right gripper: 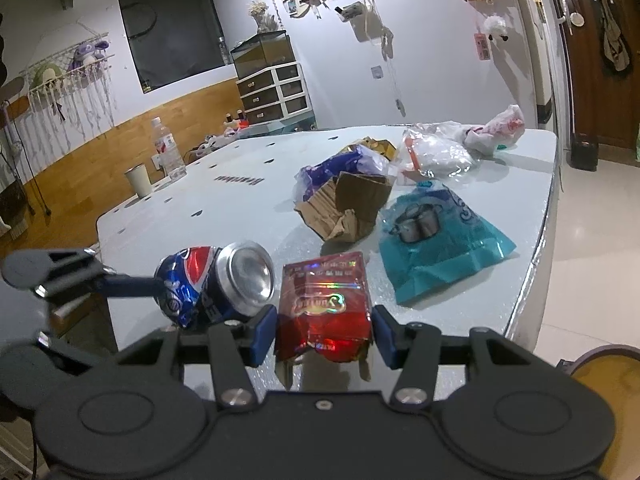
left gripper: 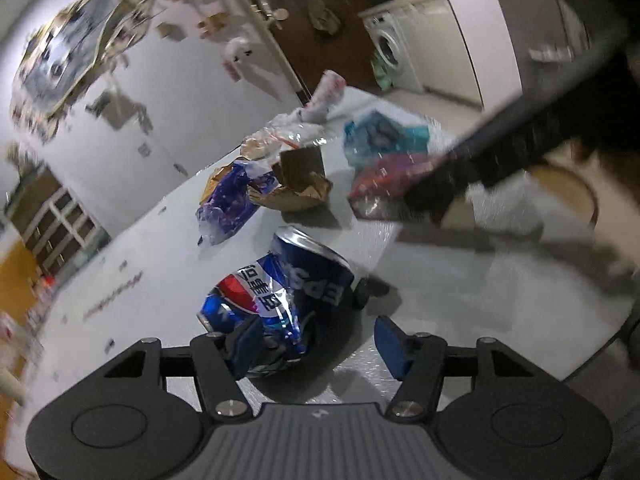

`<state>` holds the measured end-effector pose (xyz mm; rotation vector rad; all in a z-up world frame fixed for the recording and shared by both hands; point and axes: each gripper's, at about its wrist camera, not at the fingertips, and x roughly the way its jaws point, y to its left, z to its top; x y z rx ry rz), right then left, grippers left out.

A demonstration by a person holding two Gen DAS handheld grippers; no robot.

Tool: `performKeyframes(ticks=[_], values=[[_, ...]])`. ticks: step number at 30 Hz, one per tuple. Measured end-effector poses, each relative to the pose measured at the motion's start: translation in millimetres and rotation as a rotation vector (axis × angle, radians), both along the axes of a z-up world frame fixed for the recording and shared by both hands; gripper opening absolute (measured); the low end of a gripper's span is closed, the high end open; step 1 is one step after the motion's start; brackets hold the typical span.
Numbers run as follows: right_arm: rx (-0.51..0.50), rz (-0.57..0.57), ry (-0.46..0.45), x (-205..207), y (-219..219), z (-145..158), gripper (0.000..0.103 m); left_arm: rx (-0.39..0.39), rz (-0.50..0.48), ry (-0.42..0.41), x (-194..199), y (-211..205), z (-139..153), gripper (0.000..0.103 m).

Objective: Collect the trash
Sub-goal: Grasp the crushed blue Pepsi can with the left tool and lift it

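A crushed blue Pepsi can (left gripper: 276, 292) lies on the white table, between the spread blue pads of my open left gripper (left gripper: 320, 344). In the right wrist view the can (right gripper: 216, 284) lies left of a shiny red packet (right gripper: 326, 304). My right gripper (right gripper: 324, 334) is open with its pads on either side of the red packet, not pressing it. The left gripper's finger (right gripper: 128, 280) touches the can from the left. The right gripper shows blurred in the left wrist view (left gripper: 436, 200), by the red packet (left gripper: 384, 184).
More trash lies further back: torn brown cardboard (right gripper: 348, 208), a purple wrapper (right gripper: 340, 168), a teal bag (right gripper: 436, 240), clear plastic bags (right gripper: 436, 152). A water bottle (right gripper: 168, 148) and a cup (right gripper: 138, 180) stand at the table's left edge. A round bin rim (left gripper: 576, 196) is beside the table (right gripper: 240, 200).
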<state>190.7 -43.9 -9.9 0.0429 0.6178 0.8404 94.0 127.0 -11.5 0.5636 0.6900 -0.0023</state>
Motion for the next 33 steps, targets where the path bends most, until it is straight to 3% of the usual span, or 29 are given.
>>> performKeyframes(ticks=[6,10,20,27,33], values=[[0.000,0.003,-0.008,10,9,7,0.053,0.124,-0.050,-0.026,15,-2,-9,0.059],[-0.001,0.024,-0.023,21,23,16,0.053,0.140,-0.063,-0.006,25,7,-10,0.046],[0.005,0.100,0.014,57,79,25,0.053,0.240,-0.097,0.042,46,22,-17,0.027],[0.002,0.092,0.022,61,83,21,0.053,0.072,-0.067,-0.016,50,36,5,0.023],[0.030,0.026,-0.003,59,57,31,0.053,-0.229,0.008,-0.071,48,56,28,0.023]])
